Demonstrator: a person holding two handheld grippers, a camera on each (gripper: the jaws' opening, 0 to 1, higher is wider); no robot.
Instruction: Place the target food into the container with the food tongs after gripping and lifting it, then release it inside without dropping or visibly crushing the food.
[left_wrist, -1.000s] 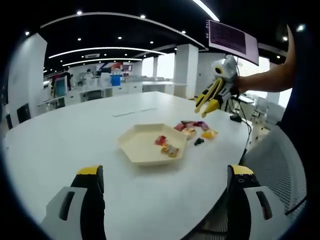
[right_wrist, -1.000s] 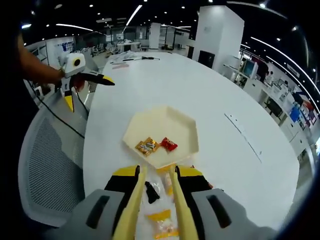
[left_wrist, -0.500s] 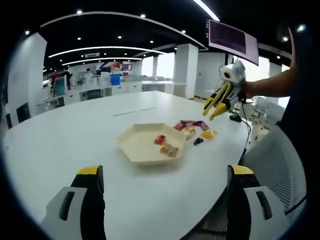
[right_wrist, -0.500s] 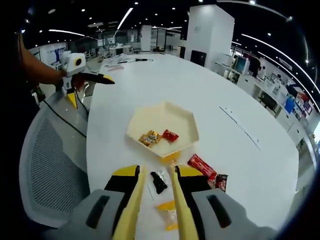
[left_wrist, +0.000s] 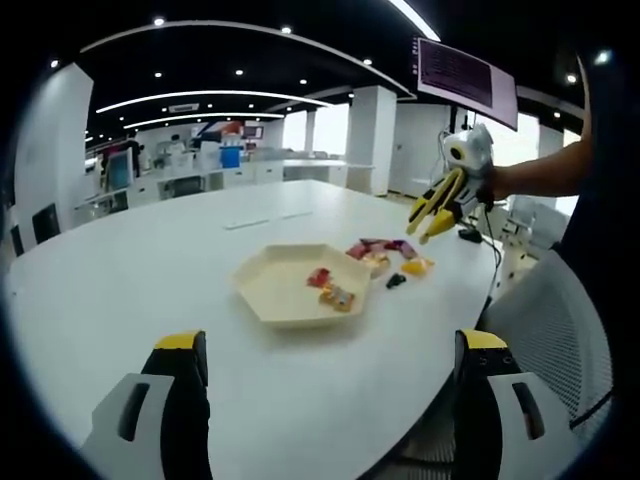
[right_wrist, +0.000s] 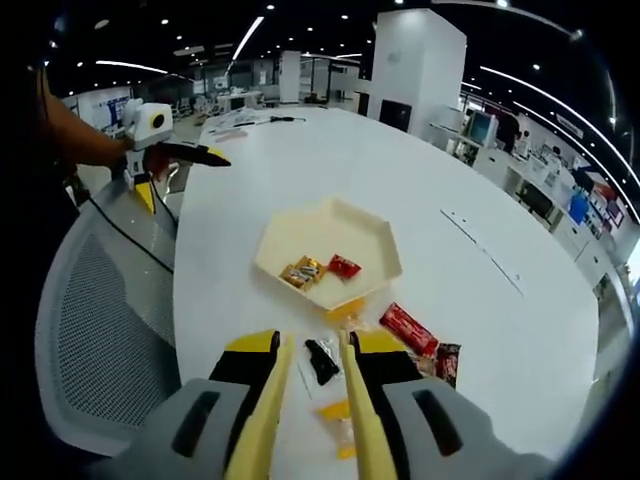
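Between the right gripper (right_wrist: 305, 400) jaws: yellow food tongs (right_wrist: 262, 420), thin arms slightly apart, nothing pinched; jaws clamped on them. Just past the tips, on the smooth white table (right_wrist: 300, 170): small black packet (right_wrist: 321, 361), long axis running away from the camera; yellow wrapper (right_wrist: 340, 412) nearer, red wrapper (right_wrist: 407, 329) to its right. Beyond, cream hexagonal tray (right_wrist: 372, 243) holding orange and red packets. Left gripper (left_wrist: 325, 375): jaws spread wide, empty, well short of the tray.
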